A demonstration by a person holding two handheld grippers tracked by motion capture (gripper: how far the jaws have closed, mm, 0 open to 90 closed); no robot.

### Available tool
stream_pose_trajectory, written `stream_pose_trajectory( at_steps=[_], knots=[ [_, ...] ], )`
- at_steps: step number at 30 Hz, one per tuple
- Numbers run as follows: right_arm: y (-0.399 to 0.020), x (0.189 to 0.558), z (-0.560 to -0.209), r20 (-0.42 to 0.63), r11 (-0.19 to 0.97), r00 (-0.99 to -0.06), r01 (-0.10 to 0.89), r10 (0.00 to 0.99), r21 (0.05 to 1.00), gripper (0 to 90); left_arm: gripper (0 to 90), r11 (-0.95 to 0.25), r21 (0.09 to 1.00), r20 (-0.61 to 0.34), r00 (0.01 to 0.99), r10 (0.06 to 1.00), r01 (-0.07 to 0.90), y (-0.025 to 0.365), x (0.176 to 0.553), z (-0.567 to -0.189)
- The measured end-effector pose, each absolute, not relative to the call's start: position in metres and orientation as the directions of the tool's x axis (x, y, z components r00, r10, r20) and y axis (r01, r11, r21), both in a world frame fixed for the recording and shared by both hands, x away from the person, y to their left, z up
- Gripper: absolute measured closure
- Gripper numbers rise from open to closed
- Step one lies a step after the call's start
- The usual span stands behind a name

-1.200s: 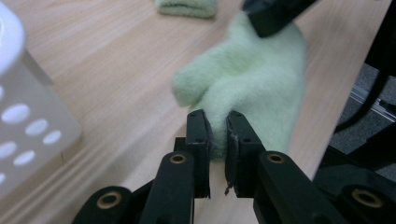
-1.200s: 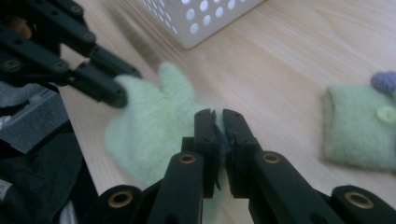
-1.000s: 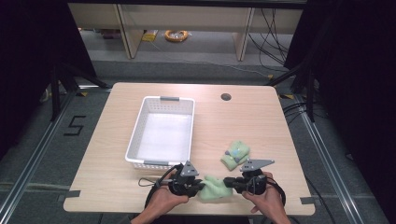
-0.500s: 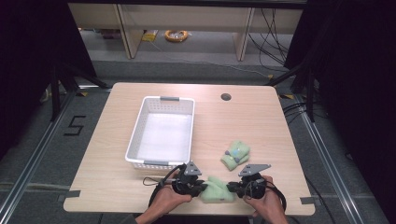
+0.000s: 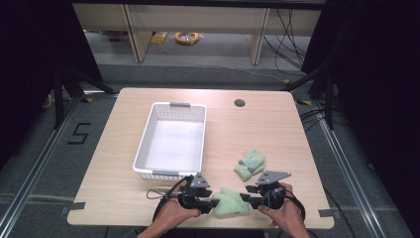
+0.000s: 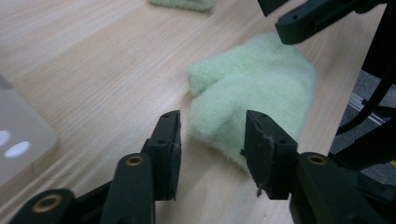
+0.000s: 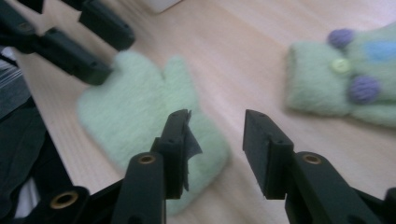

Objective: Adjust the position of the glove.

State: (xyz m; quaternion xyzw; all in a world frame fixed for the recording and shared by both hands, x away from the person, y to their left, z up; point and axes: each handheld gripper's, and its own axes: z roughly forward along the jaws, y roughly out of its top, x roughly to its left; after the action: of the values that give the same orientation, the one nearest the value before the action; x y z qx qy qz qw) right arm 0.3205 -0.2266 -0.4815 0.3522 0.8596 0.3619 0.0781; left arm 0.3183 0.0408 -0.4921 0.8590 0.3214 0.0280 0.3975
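Note:
A plain light-green fuzzy mitten (image 5: 230,203) lies flat on the wooden table (image 5: 277,129) near its front edge, between my two grippers. My left gripper (image 5: 212,203) is at its left end and my right gripper (image 5: 247,201) at its right end. Both have just been opening. In the left gripper view the left gripper (image 6: 212,140) stands open, with the mitten (image 6: 252,88) just ahead of the pads and untouched. In the right gripper view the right gripper (image 7: 217,135) is open over the mitten's (image 7: 140,116) cuff edge and bare wood.
A second green mitten (image 5: 250,164) with purple and blue dots lies a little behind the right gripper; it is at the right in the right gripper view (image 7: 345,79). A white perforated basket (image 5: 143,144) stands behind the left hand. A cable hole (image 5: 239,103) is at the far side.
The jaws of both grippers have opened and let go of the plain mitten, which now rests on the table. Both hands have stayed almost where they were.

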Motion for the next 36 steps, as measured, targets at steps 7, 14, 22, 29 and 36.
stream_pose_trajectory(
  at_steps=[7,14,22,29,36],
  knots=[
    [-0.231,0.331,-0.468,0.102,0.457,-0.710,0.549,0.696,0.700,58.1,44.2,-0.444,0.709,-0.237,0.778,0.582,0.548,0.049,0.306,-0.484],
    [-0.232,0.373,-0.461,0.088,0.426,-0.657,0.579,0.749,0.695,59.5,41.8,-0.408,0.719,-0.259,0.762,0.594,0.563,0.062,0.290,-0.481],
    [-0.223,0.409,-0.470,0.061,0.431,-0.599,0.639,0.798,0.638,58.0,39.8,-0.403,0.713,-0.269,0.755,0.598,0.573,0.075,0.281,-0.484],
    [-0.219,0.417,-0.476,0.064,0.412,-0.566,0.669,0.822,0.618,55.3,39.6,-0.400,0.709,-0.282,0.753,0.594,0.581,0.078,0.281,-0.484],
    [-0.221,0.424,-0.483,0.043,0.445,-0.577,0.674,0.816,0.590,53.1,39.5,-0.393,0.712,-0.284,0.750,0.597,0.583,0.080,0.282,-0.484]
  ],
)
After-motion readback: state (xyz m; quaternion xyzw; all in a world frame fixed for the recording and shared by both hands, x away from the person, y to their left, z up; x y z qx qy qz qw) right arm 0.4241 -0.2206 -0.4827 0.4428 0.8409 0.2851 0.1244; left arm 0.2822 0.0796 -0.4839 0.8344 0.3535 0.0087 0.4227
